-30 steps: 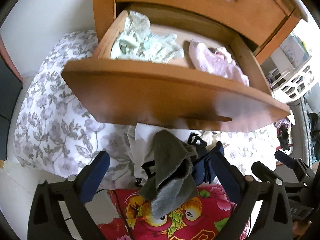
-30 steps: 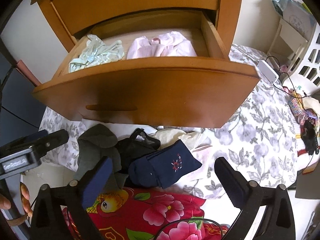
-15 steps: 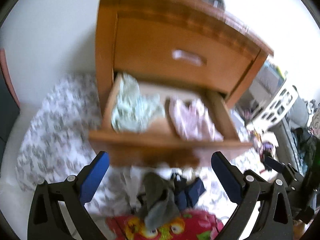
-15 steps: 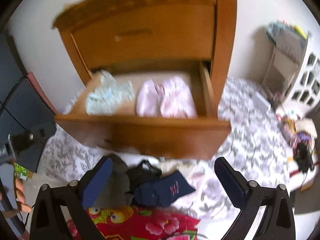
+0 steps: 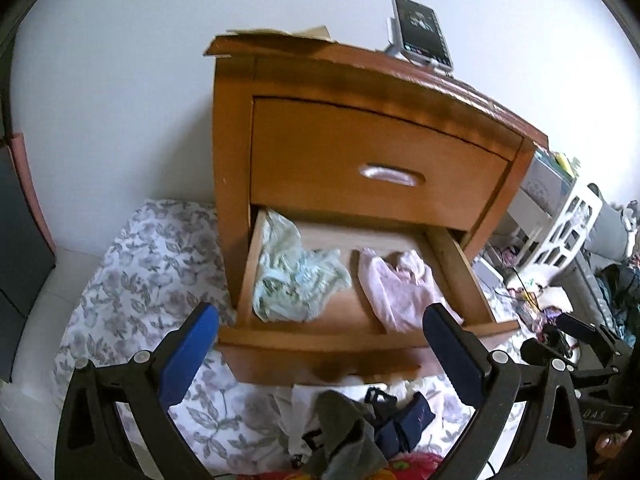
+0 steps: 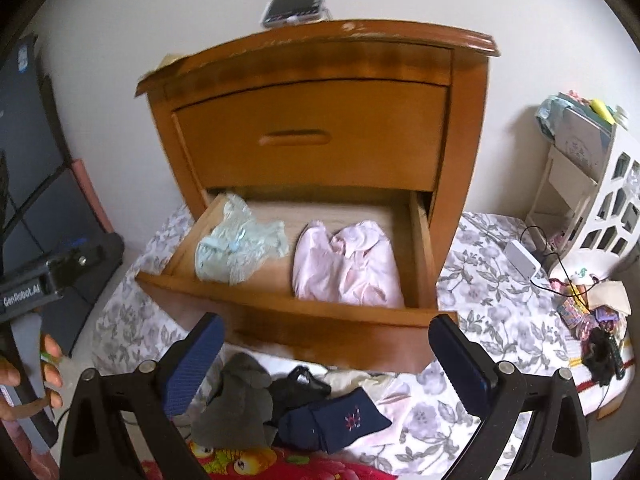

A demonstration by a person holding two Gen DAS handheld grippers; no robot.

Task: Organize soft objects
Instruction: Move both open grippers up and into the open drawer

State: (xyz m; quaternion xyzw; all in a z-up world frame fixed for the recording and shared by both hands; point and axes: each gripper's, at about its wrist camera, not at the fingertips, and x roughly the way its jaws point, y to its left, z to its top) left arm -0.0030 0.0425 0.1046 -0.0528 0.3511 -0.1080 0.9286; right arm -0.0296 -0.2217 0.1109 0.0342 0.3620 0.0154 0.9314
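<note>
Fingers of both grippers stand wide apart with nothing between them: left gripper (image 5: pixel 320 350), right gripper (image 6: pixel 326 354). Below them a pile lies on the floral sheet (image 6: pixel 480 320): a grey sock (image 6: pixel 240 404), a black garment (image 6: pixel 298 388) and a navy sock (image 6: pixel 336 424), touching one another, with white cloth (image 5: pixel 304 404) under them. Beyond is the open lower drawer (image 6: pixel 280 320) of the nightstand (image 6: pixel 312 136), holding a mint garment (image 6: pixel 236 248) on the left and a pink garment (image 6: pixel 348 264) on the right, apart from each other. The upper drawer (image 5: pixel 372 164) is closed. A phone (image 5: pixel 422 36) stands on top. Only the right view shows a hand (image 6: pixel 24 376) at its left edge; the left view shows the other gripper's body at its right edge. A white rack (image 6: pixel 592 200) stands to the right.
</note>
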